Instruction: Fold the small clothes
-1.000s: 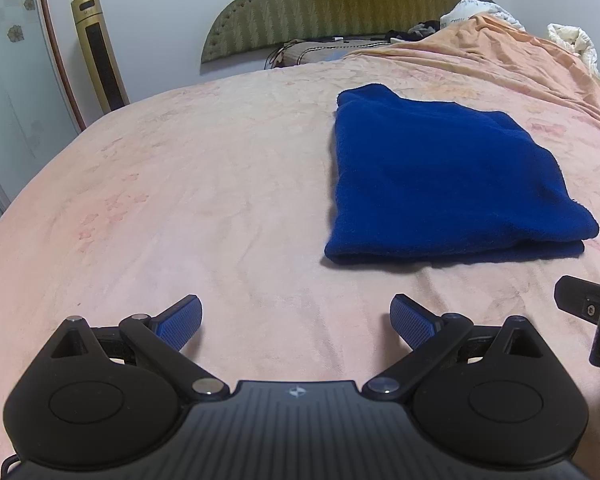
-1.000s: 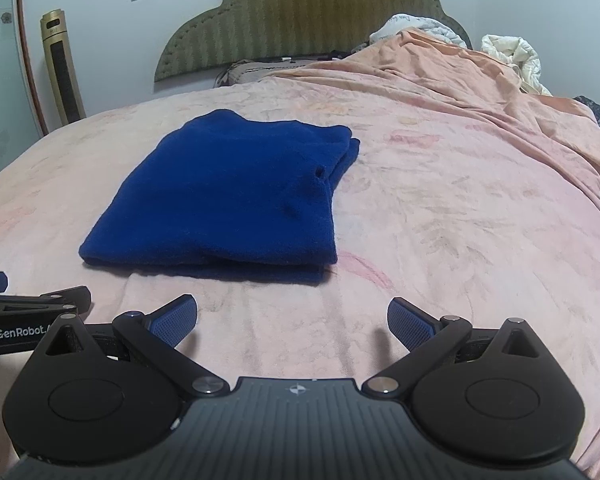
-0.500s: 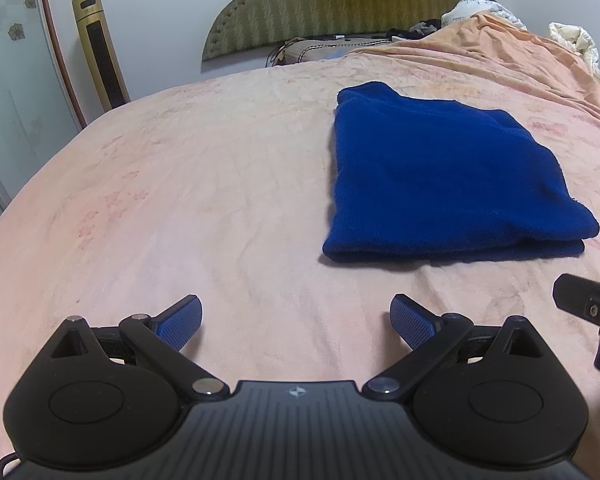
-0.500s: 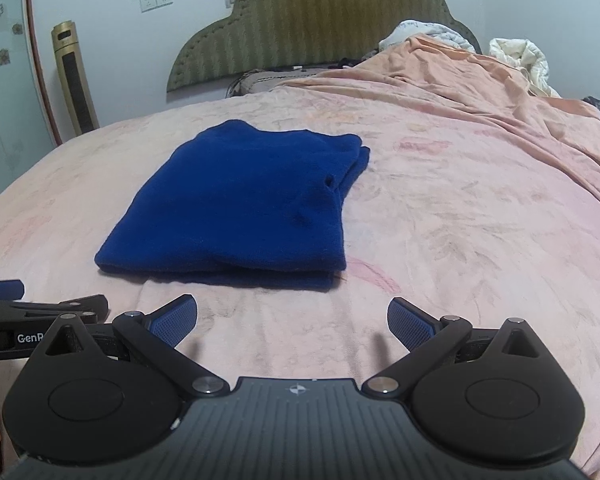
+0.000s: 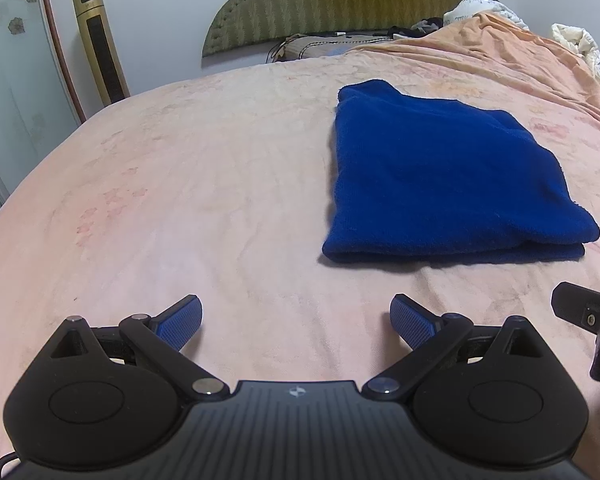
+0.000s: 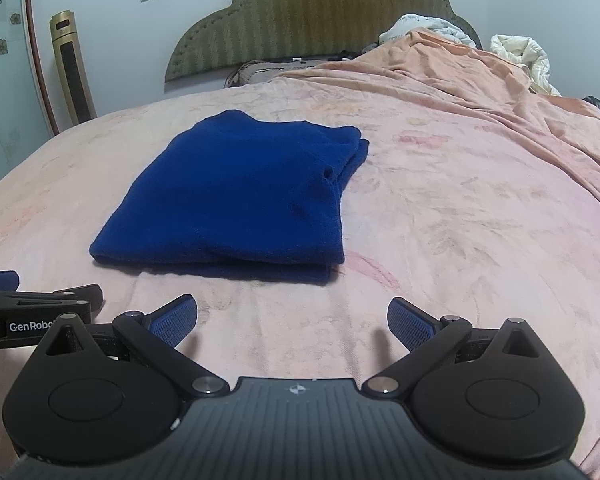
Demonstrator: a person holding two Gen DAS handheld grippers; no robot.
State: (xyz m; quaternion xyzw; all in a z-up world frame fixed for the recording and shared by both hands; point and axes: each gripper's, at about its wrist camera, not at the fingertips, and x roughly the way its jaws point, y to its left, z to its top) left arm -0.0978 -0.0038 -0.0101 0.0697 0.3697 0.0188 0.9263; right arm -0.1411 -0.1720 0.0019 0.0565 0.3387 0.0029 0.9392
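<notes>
**Folded blue garment lying on bed; both hand-held grippers standing open and empty**

The bed (image 5: 180, 184), covered in a pale pink floral sheet, is filling most of both views. A green padded headboard (image 6: 320, 12) is standing against the wall at its far end, and a rumpled orange blanket (image 6: 480, 92) is lying along the right side of the bed, with white bedding (image 6: 520, 56) bunched beyond it.

The blue garment (image 5: 440, 176) is lying flat on the sheet in a folded, roughly rectangular stack, its layered edges showing along the near side. In the left wrist view it is sitting ahead and to the right; in the right wrist view (image 6: 240, 196) it is sitting ahead and to the left. It is lying apart from both tools.

A gold tower fan (image 5: 100, 44) is standing by the wall to the left of the bed.

The left hand-held gripper (image 5: 296, 320) is hovering over bare sheet near the garment's near edge, jaws spread wide and holding nothing. The right hand-held gripper (image 6: 292, 318) is doing likewise, jaws spread wide and holding nothing. Each tool is showing at the edge of the other's view.
</notes>
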